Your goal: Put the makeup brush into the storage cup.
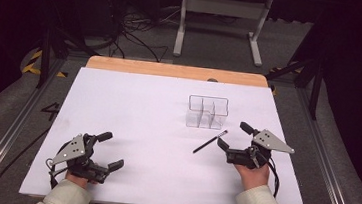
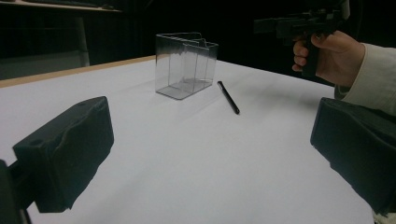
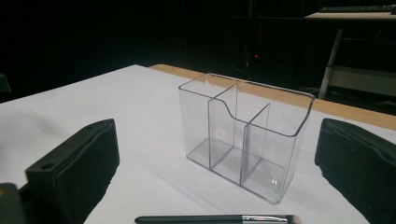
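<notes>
Right gripper jaws spread wide, black brush lying just before them, clear organizer beyond, left gripper jaws agape, empty.

Light falls from above onto the white bench, which reads bright and even, while the surroundings sink into near black. Shadows beneath the clear organizer are faint and soft. Both gripper views are dim, slightly grainy, with near jaws blurred; the high view is soft.
</notes>
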`<state>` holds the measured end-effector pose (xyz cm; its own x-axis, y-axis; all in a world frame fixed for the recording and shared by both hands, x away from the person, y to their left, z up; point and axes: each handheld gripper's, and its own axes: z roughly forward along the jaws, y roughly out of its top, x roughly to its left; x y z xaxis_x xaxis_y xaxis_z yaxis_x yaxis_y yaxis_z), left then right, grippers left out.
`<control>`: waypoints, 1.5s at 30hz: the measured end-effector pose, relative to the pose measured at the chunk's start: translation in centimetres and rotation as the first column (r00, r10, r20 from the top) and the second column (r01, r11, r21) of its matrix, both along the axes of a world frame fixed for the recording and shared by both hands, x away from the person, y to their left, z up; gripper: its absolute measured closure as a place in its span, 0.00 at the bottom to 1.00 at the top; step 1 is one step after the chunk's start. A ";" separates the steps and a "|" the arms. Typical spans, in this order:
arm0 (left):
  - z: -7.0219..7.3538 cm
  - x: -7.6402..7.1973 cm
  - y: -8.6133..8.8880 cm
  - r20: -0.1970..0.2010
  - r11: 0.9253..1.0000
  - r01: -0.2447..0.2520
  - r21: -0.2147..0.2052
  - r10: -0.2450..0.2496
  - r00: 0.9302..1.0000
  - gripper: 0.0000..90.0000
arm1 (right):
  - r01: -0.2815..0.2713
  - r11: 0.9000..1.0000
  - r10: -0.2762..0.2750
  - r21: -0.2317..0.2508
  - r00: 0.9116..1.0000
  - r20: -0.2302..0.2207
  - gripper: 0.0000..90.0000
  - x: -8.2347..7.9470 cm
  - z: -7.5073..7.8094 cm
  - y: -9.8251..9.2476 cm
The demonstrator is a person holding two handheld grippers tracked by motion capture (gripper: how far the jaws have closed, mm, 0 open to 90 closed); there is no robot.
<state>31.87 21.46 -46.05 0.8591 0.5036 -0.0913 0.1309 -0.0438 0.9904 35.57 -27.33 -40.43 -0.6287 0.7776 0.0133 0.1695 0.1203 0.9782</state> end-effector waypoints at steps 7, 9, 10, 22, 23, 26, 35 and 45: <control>0.0 0.1 -0.1 -0.006 1.000 -0.004 0.006 0.004 1.000 0.00 | 0.017 0.999 -0.017 -0.034 1.000 0.005 0.00 0.4 0.4 0.3; 0.0 0.0 -0.2 -0.005 1.000 -0.008 0.016 0.008 1.000 0.00 | 0.021 0.999 -0.022 -0.049 1.000 -0.004 0.00 0.5 0.6 0.4; 0.0 0.0 -0.2 -0.005 1.000 -0.007 0.023 0.007 1.000 0.00 | 0.029 0.998 -0.029 -0.057 1.000 -0.011 0.00 0.6 0.6 0.4; 0.1 0.6 -0.8 -0.047 0.996 -0.028 0.082 0.031 0.998 0.00 | 0.096 0.983 -0.118 -0.156 0.983 -0.138 0.02 1.5 1.6 1.2; 0.1 0.6 -0.8 -0.047 0.996 -0.028 0.082 0.031 0.998 0.00 | 0.095 0.981 -0.120 -0.169 0.982 -0.147 0.02 1.6 1.6 1.4; 0.1 0.9 -0.9 -0.067 0.996 -0.040 0.078 0.045 0.997 0.00 | 0.091 0.979 -0.121 -0.181 0.979 -0.164 0.02 2.0 1.6 1.8; 0.2 0.9 -1.3 -0.052 0.992 -0.029 0.127 0.036 0.998 0.00 | 0.097 0.957 -0.175 -0.274 0.945 -0.277 0.02 3.3 1.9 2.3; 0.2 0.8 -1.2 -0.049 0.991 -0.029 0.129 0.035 0.998 0.00 | 0.097 0.949 -0.222 -0.300 0.881 -0.418 0.02 4.8 1.8 2.8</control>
<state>32.67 20.23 -45.84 0.8382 0.5411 -0.0674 0.1842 -0.1646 0.9690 40.33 -24.57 -38.66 -0.4721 0.8806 0.0404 0.6139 0.2955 0.7320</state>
